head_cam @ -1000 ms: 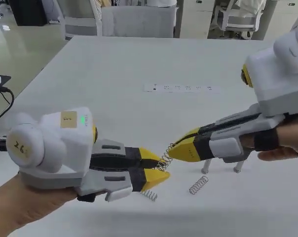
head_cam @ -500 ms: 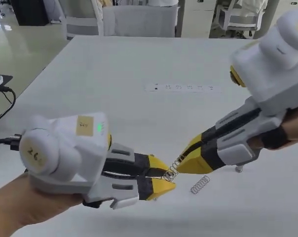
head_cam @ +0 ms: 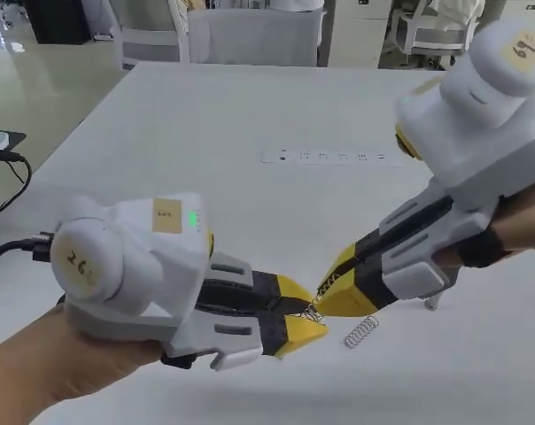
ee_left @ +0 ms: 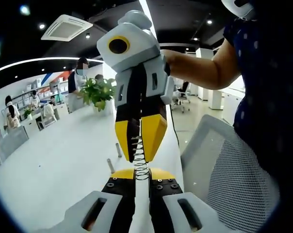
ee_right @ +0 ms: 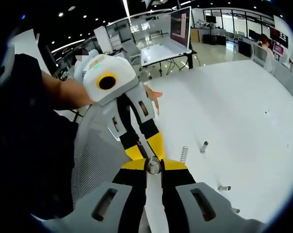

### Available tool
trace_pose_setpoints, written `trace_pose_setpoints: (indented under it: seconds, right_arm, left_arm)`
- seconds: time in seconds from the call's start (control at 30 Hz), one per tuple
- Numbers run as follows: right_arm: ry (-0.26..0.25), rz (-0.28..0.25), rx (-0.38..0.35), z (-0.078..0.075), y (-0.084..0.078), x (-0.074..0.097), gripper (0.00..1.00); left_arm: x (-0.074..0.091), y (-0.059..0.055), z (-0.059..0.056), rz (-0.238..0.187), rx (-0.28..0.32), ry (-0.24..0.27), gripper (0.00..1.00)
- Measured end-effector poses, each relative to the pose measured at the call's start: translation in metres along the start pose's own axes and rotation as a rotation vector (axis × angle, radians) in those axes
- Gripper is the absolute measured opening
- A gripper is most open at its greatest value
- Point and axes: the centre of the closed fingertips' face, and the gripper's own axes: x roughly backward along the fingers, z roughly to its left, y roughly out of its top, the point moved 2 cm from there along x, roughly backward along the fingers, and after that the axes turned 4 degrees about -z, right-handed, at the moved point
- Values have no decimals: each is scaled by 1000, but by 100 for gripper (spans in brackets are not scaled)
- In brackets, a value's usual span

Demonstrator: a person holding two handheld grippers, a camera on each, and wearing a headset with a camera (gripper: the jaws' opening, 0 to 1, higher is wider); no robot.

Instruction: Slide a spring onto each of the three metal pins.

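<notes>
Steel spring (ee_left: 139,154) spans your two grippers, tip to tip at 6 o'clock on the white table (head_cam: 205,133). Your left gripper (head_cam: 314,318) pinches one end, jaws closed; your right gripper (head_cam: 328,297) clamps the other. A loose spring (head_cam: 361,330) lies at 4 o'clock from the tips, and one pin (head_cam: 431,303) sits at 3.
</notes>
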Motion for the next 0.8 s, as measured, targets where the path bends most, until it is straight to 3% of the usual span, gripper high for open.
trace_pose_setpoints:
  seconds: [0.13, 0.33, 0.5, 0.8]
  right_arm:
    - [10, 14, 4, 1, 0, -1, 8]
    - [9, 76, 35, 1, -7, -6, 8]
    - [4, 76, 30, -2, -7, -6, 8]
    - [-1, 83, 30, -6, -5, -11, 8]
  left_arm:
    - [0, 4, -1, -17, 26, -4, 1]
    - [-3, -3, -3, 8, 9, -1, 1]
    - [-2, -5, -1, -17, 35, 13, 2]
    - [1, -13, 5, -13, 67, 43, 8]
